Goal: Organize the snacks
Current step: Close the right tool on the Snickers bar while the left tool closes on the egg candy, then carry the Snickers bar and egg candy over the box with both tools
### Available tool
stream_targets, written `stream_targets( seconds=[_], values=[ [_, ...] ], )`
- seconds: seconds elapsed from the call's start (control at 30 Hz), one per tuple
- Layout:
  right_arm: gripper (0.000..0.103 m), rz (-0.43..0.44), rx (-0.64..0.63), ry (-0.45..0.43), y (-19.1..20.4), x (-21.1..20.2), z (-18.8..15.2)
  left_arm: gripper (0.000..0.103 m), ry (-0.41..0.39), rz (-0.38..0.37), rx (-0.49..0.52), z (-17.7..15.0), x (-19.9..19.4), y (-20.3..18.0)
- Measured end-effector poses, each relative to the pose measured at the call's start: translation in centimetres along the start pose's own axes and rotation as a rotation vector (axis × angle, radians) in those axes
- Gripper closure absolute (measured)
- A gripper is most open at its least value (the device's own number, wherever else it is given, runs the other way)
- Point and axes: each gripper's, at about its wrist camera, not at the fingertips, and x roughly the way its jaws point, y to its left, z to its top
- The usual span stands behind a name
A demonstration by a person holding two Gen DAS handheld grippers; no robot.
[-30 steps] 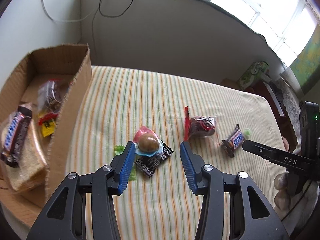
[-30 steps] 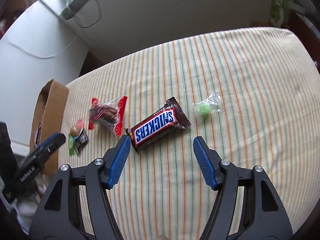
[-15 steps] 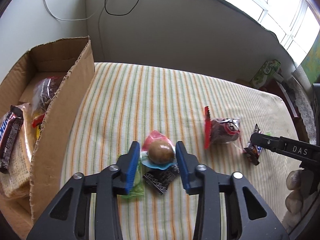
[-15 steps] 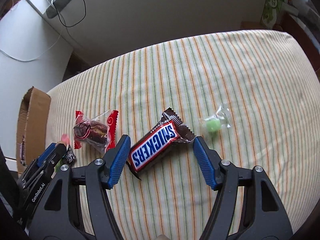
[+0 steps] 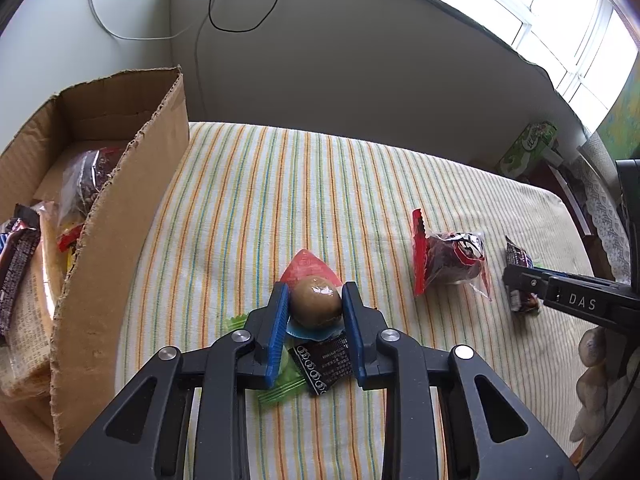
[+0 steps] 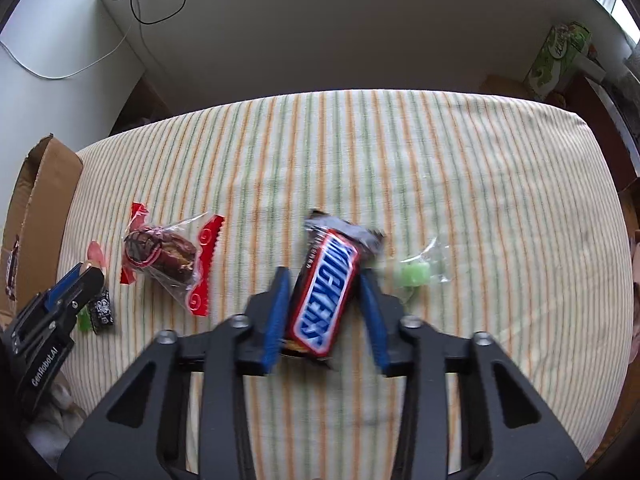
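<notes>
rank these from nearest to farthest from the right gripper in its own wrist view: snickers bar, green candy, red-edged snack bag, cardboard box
1. Snickers bar, between the right gripper fingers, which have just been closing.
2. Green candy, just beyond its right finger.
3. Red-edged snack bag, further off to the left.
4. Cardboard box, at the cloth's far left edge.

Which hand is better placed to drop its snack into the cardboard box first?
Left. Its tool has just closed on the wrapped egg right beside the cardboard box. The right tool, closing on the Snickers bar, sits farther from the box.
</notes>
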Motion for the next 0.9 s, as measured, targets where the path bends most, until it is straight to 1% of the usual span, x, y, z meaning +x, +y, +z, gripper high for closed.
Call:
stream_targets(
  seconds=[0.1, 0.3, 0.43, 0.63, 0.9],
  values=[
    [0.073, 0.045, 0.004, 0.001, -1.3, -0.3, -0.2, 0.078, -0.002, -0.004, -0.007, 0.1, -0.2, 0.4],
    [0.073, 0.057, 0.014, -0.011, -1.8, -0.7, -0.6, 0.078, -0.008, -0.018, -0.027, 0.1, -0.6, 0.8],
    [0.073, 0.066, 0.022, -0.02, -2.7, -1.1, -0.8, 0.078, -0.019, -0.025, -0.021, 0.1, -1.2, 0.8],
    [0.073, 0.062, 0.021, -0.04, -2.5, -2.0, -1.0, 0.078, -0.033, -0.041, -0.043, 0.4, -2.4, 0.8],
    [0.073, 0.076, -0.004, -0.087, -2.0, -5.0, -0.7, 0.078, -0.069, -0.058, -0.033, 1.2, -5.0, 0.3]
  ],
)
